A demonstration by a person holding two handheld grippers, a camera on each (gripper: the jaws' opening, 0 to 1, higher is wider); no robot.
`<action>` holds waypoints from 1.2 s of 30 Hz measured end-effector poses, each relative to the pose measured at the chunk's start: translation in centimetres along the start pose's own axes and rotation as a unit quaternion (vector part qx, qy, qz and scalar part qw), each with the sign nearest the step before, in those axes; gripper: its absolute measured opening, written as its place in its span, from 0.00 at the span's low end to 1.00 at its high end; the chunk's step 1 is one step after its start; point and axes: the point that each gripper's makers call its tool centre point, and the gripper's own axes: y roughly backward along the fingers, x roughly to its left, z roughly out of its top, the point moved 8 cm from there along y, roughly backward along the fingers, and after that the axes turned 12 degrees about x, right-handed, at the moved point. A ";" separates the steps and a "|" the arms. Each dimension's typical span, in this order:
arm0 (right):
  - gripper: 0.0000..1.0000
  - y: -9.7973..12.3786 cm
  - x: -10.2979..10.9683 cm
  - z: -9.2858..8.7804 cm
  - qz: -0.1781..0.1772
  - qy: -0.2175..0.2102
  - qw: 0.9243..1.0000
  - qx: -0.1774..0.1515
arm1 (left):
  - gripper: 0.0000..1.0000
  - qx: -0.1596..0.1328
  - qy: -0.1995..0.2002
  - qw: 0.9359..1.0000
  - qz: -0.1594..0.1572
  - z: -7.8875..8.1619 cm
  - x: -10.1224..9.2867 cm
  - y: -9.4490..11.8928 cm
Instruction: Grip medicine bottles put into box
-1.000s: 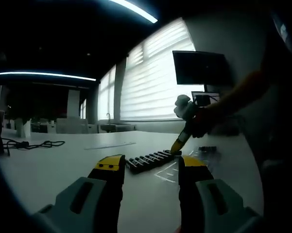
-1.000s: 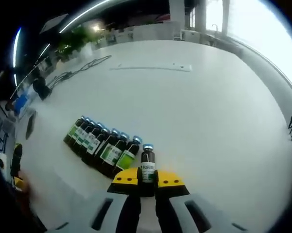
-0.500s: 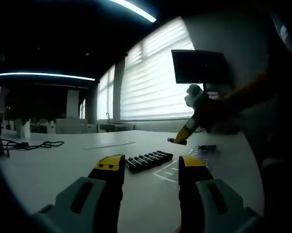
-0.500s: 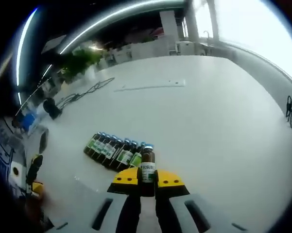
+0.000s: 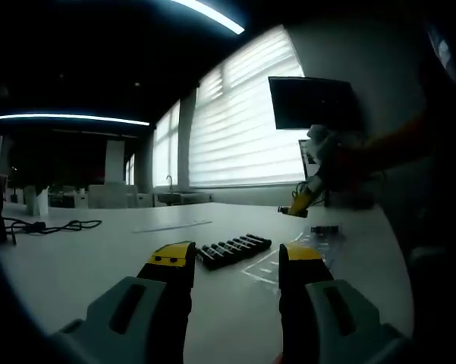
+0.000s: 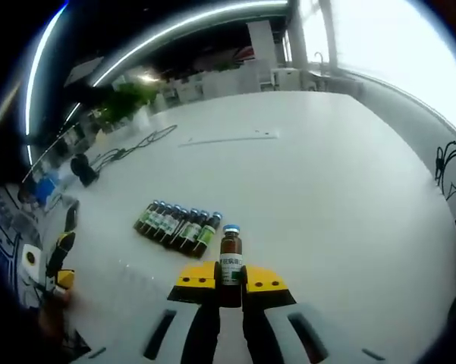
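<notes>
bottle (image 6: pixel 230 255) clamped in right gripper (image 6: pixel 229 277), lifted above table (image 6: pixel 341 189) | row of bottles (image 6: pixel 177 223) lies at its 10 o'clock, waiting; no box identifiable, so most of the task seems left | left gripper (image 5: pixel 229 262) jaws spread, holding nothing | green-white labels, print unreadable

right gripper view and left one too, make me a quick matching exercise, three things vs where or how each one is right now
Things:
1. right gripper
2. left gripper
3. row of bottles

States:
a. lying on the white table
b. jaws apart, holding nothing
c. shut on a single bottle with a blue cap

Pairs: 1-c, 2-b, 3-a
</notes>
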 end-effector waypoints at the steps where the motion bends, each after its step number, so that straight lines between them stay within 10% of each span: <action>1: 0.07 0.2 -0.1 -0.1 0.000 -0.001 1.000 -0.001 | 0.37 0.000 0.001 1.000 0.000 0.0 0.0 0.0; 36: 0.07 0.8 -1.2 -6.1 -0.033 0.002 0.999 0.043 | 0.37 -0.010 0.016 1.000 -0.005 0.1 0.2 0.2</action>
